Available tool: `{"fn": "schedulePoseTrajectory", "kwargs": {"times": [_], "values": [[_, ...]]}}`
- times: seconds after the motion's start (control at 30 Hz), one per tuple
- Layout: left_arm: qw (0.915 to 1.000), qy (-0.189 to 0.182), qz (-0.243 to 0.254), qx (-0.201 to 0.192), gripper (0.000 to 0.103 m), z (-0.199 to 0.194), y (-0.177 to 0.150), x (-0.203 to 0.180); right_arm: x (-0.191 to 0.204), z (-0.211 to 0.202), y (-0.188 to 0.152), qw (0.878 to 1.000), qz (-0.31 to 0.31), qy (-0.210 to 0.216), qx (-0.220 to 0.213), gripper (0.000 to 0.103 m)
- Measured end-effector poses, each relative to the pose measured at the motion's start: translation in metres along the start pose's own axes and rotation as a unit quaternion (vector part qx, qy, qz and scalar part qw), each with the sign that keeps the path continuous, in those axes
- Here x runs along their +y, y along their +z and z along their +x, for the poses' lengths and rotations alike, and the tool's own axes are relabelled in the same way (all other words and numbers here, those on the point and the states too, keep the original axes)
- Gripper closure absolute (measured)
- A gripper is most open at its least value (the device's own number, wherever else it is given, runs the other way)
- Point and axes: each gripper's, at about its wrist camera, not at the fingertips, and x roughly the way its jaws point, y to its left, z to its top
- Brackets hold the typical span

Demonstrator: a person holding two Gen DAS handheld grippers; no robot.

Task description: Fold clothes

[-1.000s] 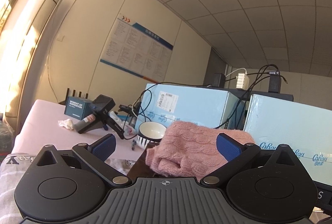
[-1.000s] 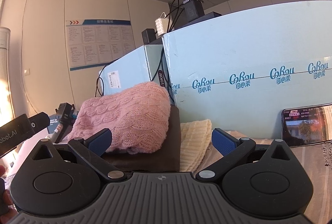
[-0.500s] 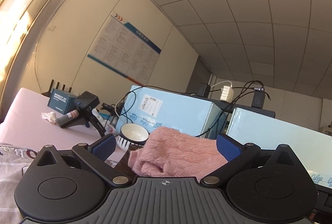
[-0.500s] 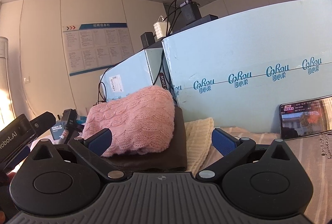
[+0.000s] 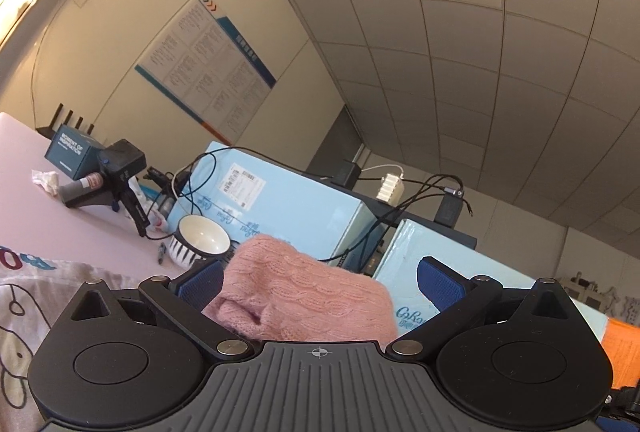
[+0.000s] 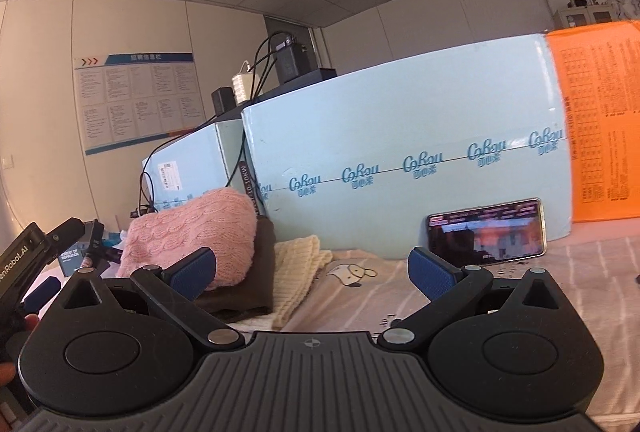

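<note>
A folded pink knit sweater (image 6: 192, 228) lies on top of a folded dark brown garment (image 6: 256, 272), with a cream knit piece (image 6: 296, 272) beside them. A pale striped garment with a cartoon rabbit (image 6: 352, 272) is spread on the table under my right gripper (image 6: 314, 272), which is open and empty. My left gripper (image 5: 320, 282) is open and empty, tilted up, with the pink sweater (image 5: 304, 296) just beyond its fingers. The left gripper's body also shows in the right wrist view (image 6: 24, 256).
Light blue boxes (image 6: 400, 152) stand behind the clothes. A phone (image 6: 486, 232) leans on one. An orange sheet (image 6: 596, 120) is at the right. A striped bowl (image 5: 200, 240), a pen, a camera on a tripod (image 5: 120, 172) and a dark box (image 5: 72, 150) sit on the pink tabletop (image 5: 36, 224).
Both grippers have tilted and swung: the left view now points higher toward the ceiling; the right view has shifted right and back, showing more of the striped garment and the phone.
</note>
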Motion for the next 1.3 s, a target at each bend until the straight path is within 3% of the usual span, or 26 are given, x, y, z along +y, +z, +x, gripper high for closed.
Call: {"fn": "schedulePoseTrajectory", "kwargs": {"times": [0.23, 0.43, 0.6, 0.77, 0.9, 1.1, 1.2, 1.3], "values": [[0.9971, -0.051, -0.051, -0.024, 0.000, -0.004, 0.000, 0.000, -0.025, -0.055, 0.006, 0.998, -0.021, -0.042, -0.031, 0.000], [0.9921, -0.124, 0.001, 0.016, 0.000, -0.004, 0.001, -0.038, -0.057, -0.109, 0.007, 0.992, -0.029, -0.106, -0.059, 0.000], [0.9773, -0.203, 0.051, 0.034, 0.000, -0.006, -0.007, -0.086, -0.090, -0.146, 0.001, 0.982, -0.040, -0.177, -0.047, 0.000], [0.9469, -0.294, 0.117, 0.057, 0.000, -0.003, -0.029, -0.146, -0.121, -0.178, -0.003, 0.968, -0.049, -0.245, -0.024, 0.000], [0.9178, -0.356, 0.160, 0.073, 0.000, 0.002, -0.048, -0.193, -0.148, -0.197, -0.008, 0.948, -0.054, -0.313, -0.014, 0.000], [0.8719, -0.427, 0.141, 0.194, 0.000, 0.016, -0.095, -0.254, -0.186, -0.209, -0.012, 0.918, -0.044, -0.395, -0.001, 0.000], [0.8467, -0.447, 0.132, 0.257, 0.000, 0.020, -0.126, -0.278, -0.204, -0.212, -0.012, 0.904, -0.043, -0.426, 0.007, 0.000], [0.8272, -0.455, 0.124, 0.305, 0.000, 0.018, -0.151, -0.298, -0.220, -0.214, -0.010, 0.892, -0.050, -0.450, 0.017, 0.000]]}}
